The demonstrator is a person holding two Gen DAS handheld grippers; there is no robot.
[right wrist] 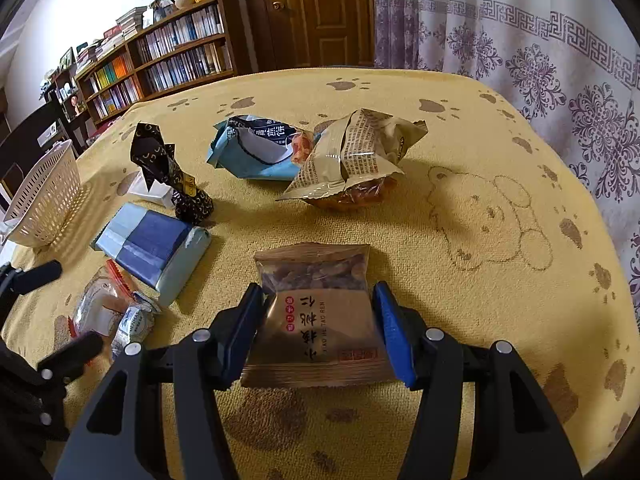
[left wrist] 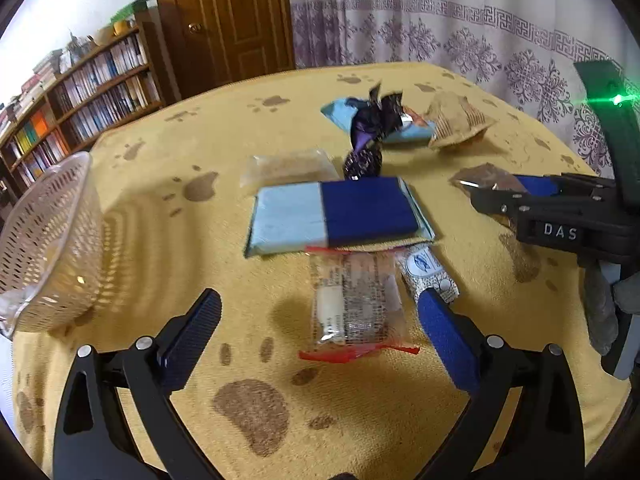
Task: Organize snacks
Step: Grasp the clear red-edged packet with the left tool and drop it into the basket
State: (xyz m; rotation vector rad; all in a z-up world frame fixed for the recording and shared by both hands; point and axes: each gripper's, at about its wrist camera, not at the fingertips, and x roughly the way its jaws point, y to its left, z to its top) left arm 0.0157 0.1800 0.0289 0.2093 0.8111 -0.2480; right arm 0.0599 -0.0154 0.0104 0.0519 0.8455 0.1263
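Note:
A brown nut packet [right wrist: 316,320] with red printing sits between the blue pads of my right gripper [right wrist: 319,336], which is shut on its two side edges just above the yellow paw-print cloth [right wrist: 460,208]. The left wrist view shows that same gripper [left wrist: 480,194] at the right, pinching the packet [left wrist: 488,176]. My left gripper [left wrist: 320,336] is open and hovers low over a clear red-edged snack bag [left wrist: 352,308], without touching it. A white perforated basket [left wrist: 48,240] stands at the left; I cannot see inside it.
A flat dark-blue and light-blue pack [left wrist: 336,216] lies mid-table, with a small white-and-blue packet [left wrist: 428,276] beside it. Behind them are a dark foil-wrapped sweet [right wrist: 188,196], a light-blue bag [right wrist: 256,152] and a newsprint-pattern bag [right wrist: 356,152]. Past the table are a bookshelf, a door and a curtain.

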